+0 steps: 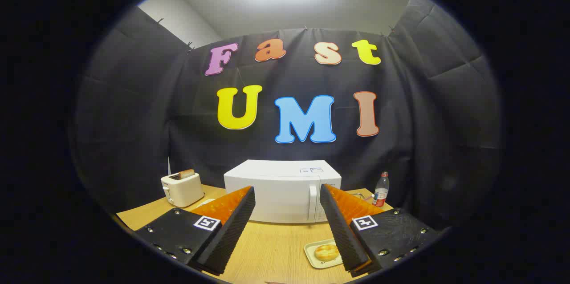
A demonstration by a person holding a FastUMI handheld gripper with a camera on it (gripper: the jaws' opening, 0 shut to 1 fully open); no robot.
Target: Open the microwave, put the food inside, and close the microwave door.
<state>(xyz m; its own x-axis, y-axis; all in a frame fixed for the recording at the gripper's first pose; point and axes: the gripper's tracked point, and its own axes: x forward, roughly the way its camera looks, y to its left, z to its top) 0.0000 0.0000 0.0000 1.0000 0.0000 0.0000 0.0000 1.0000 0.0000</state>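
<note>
- Nothing is done yet: the microwave (282,190), centre of frame, has its door closed, so opening, loading and closing all remain.
- The gripper (287,199) is spread wide, holding nothing.
- The food (326,252) sits on a small tray (312,257), lower right, just inside the right finger.
- The wooden table (271,248) also carries a toaster (181,188) at lower left and a bottle (381,189) at right, with black cloth behind.

A small test booth made up like a kitchen, with black cloth walls (133,110) hung around a wooden table (271,248) holding a white microwave (280,190), a toaster (181,188) and a water bottle (381,189).
</note>
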